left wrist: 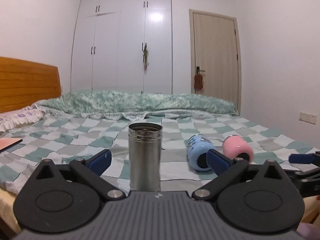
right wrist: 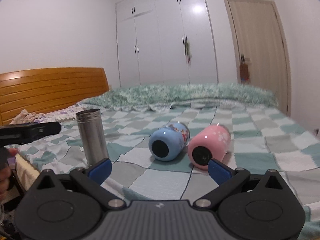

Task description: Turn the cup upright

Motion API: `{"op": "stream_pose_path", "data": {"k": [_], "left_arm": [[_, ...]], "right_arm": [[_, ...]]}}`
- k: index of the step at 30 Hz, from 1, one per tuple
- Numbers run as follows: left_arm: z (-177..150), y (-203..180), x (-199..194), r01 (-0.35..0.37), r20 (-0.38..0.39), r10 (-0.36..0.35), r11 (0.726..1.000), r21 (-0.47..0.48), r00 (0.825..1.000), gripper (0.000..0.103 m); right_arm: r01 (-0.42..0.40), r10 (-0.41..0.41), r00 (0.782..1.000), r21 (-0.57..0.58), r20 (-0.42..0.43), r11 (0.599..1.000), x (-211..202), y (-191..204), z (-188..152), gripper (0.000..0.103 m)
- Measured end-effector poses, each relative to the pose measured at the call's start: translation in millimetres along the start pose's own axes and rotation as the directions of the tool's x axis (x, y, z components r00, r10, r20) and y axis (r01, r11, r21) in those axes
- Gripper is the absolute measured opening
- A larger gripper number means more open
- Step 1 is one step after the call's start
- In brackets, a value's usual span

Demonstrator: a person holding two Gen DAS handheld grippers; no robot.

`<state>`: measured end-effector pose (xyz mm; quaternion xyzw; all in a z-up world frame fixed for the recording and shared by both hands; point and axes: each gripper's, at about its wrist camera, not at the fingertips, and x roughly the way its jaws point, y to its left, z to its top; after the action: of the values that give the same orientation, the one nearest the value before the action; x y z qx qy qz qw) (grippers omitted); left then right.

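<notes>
Bed: steel cup upright; blue cup, pink cup lying, unflipped. Left hand-held gripper, right hand-held gripper: released, empty.

No words, brand names or numbers can be read in either view. The nearest thing to a sign is a small white emblem moulded into the grey ribbed housing of the left gripper, just below the steel cup; the same emblem sits on the right gripper housing, and neither can be made out as letters. The blue cup carries coloured cartoon artwork and the pink cup pale blossom prints, both too blurred to show any lettering.
</notes>
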<state>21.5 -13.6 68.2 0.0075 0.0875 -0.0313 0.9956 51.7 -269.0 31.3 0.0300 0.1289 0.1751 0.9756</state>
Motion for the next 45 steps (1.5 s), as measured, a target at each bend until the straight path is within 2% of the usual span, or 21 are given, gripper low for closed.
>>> {"op": "stream_pose_path", "data": {"k": [3, 6, 10, 13, 25, 45], "left_arm": [[-13.6, -6.3, -12.3, 0.023, -0.002, -0.023, 0.999, -0.038, 1.0, 0.103], [-35.3, -9.7, -16.2, -0.001, -0.001, 0.0, 0.998, -0.063, 1.0, 0.103], [-62.2, -12.5, -9.4, -0.039, -0.011, 0.039, 0.999, -0.025, 0.999, 0.103], [-78.7, -17.9, -3.9, -0.073, -0.02, 0.073, 0.997, -0.001, 0.997, 0.103], [-83.5, -18.5, -9.2, -0.088, 0.007, 0.088, 0.996, 0.001, 0.996, 0.103], [-84.3, -17.8, -10.5, -0.083, 0.009, 0.083, 0.997, 0.003, 0.997, 0.103]], "right_arm": [[0.039, -0.036, 0.998, -0.045, 0.045, 0.998, -14.1, 10.5, -10.6, 0.103], [0.083, -0.078, 0.994, -0.076, 0.074, 0.994, -22.2, 17.6, -25.4, 0.103], [0.142, -0.132, 0.985, -0.082, 0.112, 0.986, -29.9, 21.9, -44.5, 0.103], [0.156, -0.147, 0.979, -0.059, 0.141, 0.986, -35.4, 19.2, -45.9, 0.103], [0.196, -0.196, 0.97, 0.01, 0.142, 0.98, -33.5, 8.9, -53.7, 0.103], [0.205, -0.2, 0.967, -0.017, 0.158, 0.979, -34.4, 14.2, -55.8, 0.103]]}}
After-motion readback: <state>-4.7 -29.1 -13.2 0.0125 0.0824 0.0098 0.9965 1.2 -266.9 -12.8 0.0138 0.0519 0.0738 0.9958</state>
